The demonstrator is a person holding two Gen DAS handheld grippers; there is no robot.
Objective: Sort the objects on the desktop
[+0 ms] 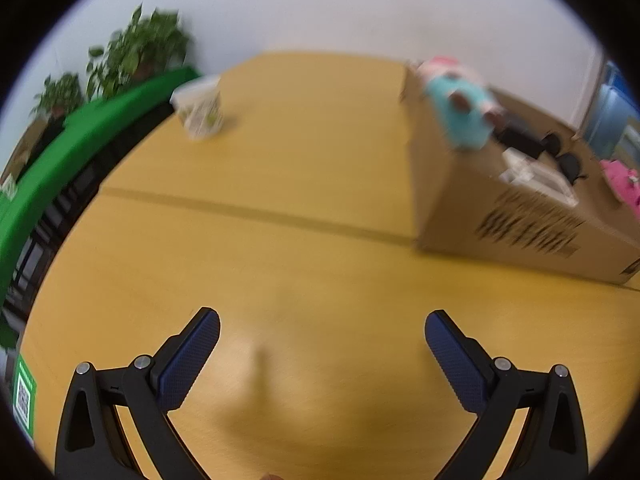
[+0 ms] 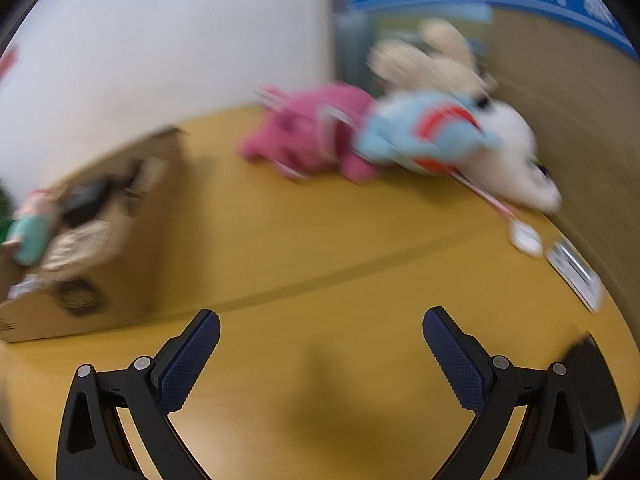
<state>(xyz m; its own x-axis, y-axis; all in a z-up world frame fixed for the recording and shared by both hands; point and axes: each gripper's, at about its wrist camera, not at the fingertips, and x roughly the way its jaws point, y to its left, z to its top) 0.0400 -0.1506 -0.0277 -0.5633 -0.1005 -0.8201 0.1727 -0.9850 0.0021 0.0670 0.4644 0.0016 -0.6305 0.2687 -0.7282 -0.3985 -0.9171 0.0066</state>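
Nearest to us, the left gripper (image 1: 322, 330) and the right gripper (image 2: 321, 328) both hang wide apart and empty over the bare yellow desk (image 1: 280, 280). Farther off stand the cardboard box (image 1: 472, 200), already holding a teal toy (image 1: 466, 114), and, well apart to its right, the pink plush (image 2: 308, 136) touching the blue-and-white plush (image 2: 448, 140). Because these two touch and both views are blurred, we judge that a hasty grasp could snag or drag the wrong toy.
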